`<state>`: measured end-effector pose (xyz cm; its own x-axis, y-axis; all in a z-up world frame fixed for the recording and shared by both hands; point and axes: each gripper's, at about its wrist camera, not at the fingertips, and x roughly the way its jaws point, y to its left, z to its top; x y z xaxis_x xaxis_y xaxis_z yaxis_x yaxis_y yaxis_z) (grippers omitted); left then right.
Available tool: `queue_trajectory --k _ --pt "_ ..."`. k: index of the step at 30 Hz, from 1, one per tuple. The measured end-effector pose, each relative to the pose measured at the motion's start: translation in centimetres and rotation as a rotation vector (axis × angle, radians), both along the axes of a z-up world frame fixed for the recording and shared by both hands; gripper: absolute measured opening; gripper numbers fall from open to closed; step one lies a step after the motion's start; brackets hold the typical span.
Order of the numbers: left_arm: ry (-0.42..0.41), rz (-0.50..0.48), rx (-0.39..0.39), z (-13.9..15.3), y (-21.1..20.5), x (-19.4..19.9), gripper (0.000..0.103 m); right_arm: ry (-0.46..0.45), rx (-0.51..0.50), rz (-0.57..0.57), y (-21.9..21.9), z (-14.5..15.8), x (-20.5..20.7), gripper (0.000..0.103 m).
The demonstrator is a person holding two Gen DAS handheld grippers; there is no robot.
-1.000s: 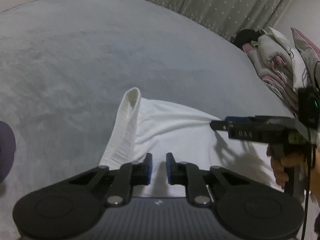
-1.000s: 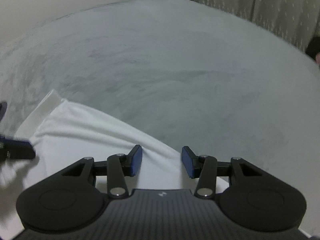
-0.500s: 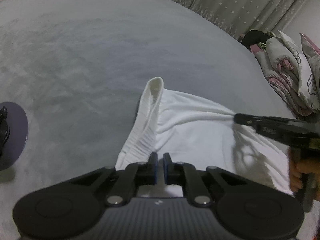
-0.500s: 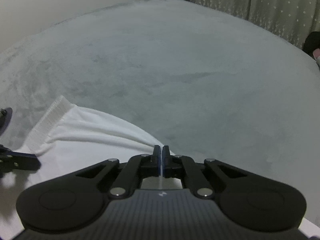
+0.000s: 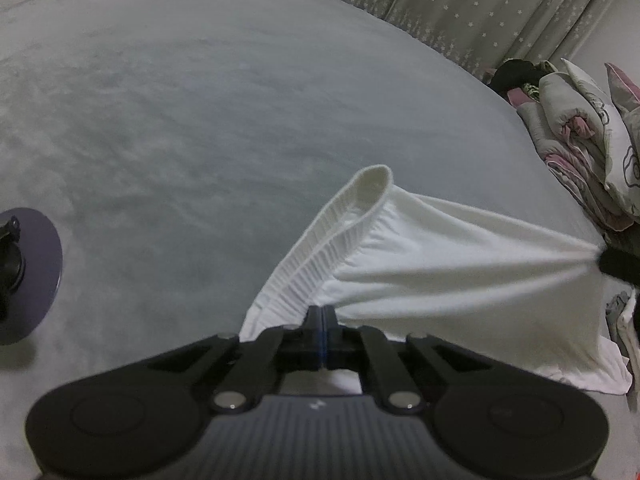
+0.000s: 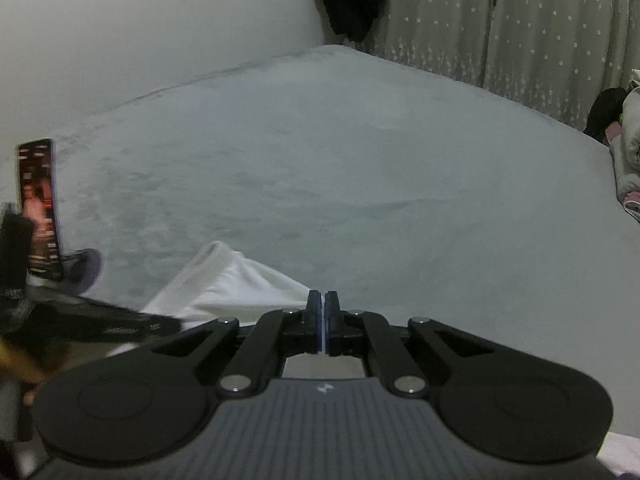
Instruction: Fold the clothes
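Observation:
A white garment (image 5: 440,264) with a ribbed waistband (image 5: 320,248) hangs stretched above the grey bed cover (image 5: 200,120). My left gripper (image 5: 323,314) is shut on its waistband edge. In the same view my right gripper (image 5: 604,262) pinches the cloth's far right corner, pulling it taut. Seen from the right wrist, my right gripper (image 6: 323,300) is shut on the white garment (image 6: 228,284), and the left gripper's body (image 6: 112,322) appears blurred at lower left.
A phone (image 6: 38,204) stands on a round purple stand (image 5: 28,276) at the left of the bed. Bundled pink and grey bedding (image 5: 580,128) lies at the right edge. Starred curtains (image 6: 520,20) hang behind. Another pale cloth (image 5: 622,320) lies at far right.
Both grippers closed on the white garment over the last second, then lifted it. The cloth now stretches taut between them instead of lying flat.

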<state>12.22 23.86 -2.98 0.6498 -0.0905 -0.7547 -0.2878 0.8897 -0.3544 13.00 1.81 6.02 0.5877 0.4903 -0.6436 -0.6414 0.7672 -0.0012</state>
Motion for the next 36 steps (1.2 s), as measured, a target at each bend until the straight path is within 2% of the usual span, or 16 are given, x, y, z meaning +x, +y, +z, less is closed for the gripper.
queue_trajectory --k 2,13,18,21,24,27,31,33,34,36 --pt "-0.003 -0.002 0.002 0.0 0.0 -0.1 0.003 0.010 0.005 0.002 -0.1 0.0 -1.4 0.001" --pt "-0.014 -0.012 0.029 0.2 0.2 -1.3 0.002 0.119 0.017 0.007 -0.1 -4.1 -8.5 0.001" --pt "-0.022 -0.024 0.038 0.5 0.1 -2.0 0.003 0.223 -0.006 -0.027 0.3 -8.9 -8.8 0.001" --pt "-0.027 -0.035 0.043 0.7 0.1 -2.6 0.003 0.238 -0.013 -0.026 0.7 -10.1 -8.1 0.001" --pt "-0.032 -0.043 0.050 0.9 0.0 -3.3 0.003 0.226 -0.064 -0.013 1.7 -10.1 -7.6 0.002" --pt "-0.048 -0.053 0.048 1.5 -0.1 -4.3 0.003 0.210 -0.077 -0.010 2.5 -9.6 -6.8 0.012" --pt "-0.068 -0.062 0.029 1.9 -0.3 -6.2 0.003 0.187 -0.053 -0.016 3.2 -8.7 -5.5 0.017" --pt "-0.074 -0.068 0.028 2.1 -0.2 -7.2 0.003 0.175 -0.041 -0.019 3.5 -8.2 -4.8 0.029" --pt "-0.078 -0.070 0.028 2.3 -0.1 -7.6 0.003 0.169 -0.034 -0.020 3.7 -8.0 -4.4 0.039" --pt "-0.085 -0.069 0.029 2.5 0.3 -8.4 0.003 0.154 -0.025 -0.022 4.1 -7.6 -3.6 0.041"
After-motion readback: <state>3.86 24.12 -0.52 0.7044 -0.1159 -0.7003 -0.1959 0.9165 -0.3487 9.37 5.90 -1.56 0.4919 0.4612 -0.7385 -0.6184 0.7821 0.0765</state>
